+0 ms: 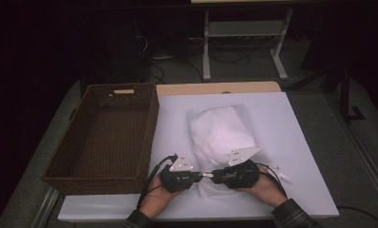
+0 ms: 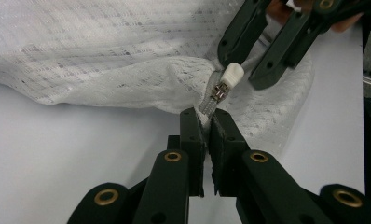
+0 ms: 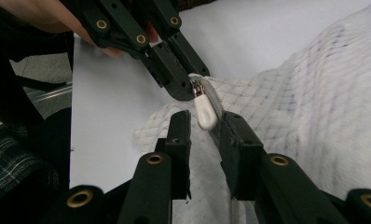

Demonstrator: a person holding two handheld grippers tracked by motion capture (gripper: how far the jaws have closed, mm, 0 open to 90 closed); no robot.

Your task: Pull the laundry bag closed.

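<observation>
My left tongs are clamped on the end of the zipper tape of the white mesh fabric bag, just below the slider. Judgement: this grip anchors the tape so the slider can run without the soft mesh bunching.

My right tongs stand narrowly parted around the white rubbery zipper pull tab; the tab hangs between the jaws, not yet pinched as far as I can tell. The two tongs meet nearly tip to tip over the bag's near edge.

Beyond the tongs the bag lies flat on the white-covered desk, its bulk running away from me.

Left of my left tongs and extending farther back sits the dark brown woven wicker basket, apparently empty; probably where the bag goes.
</observation>
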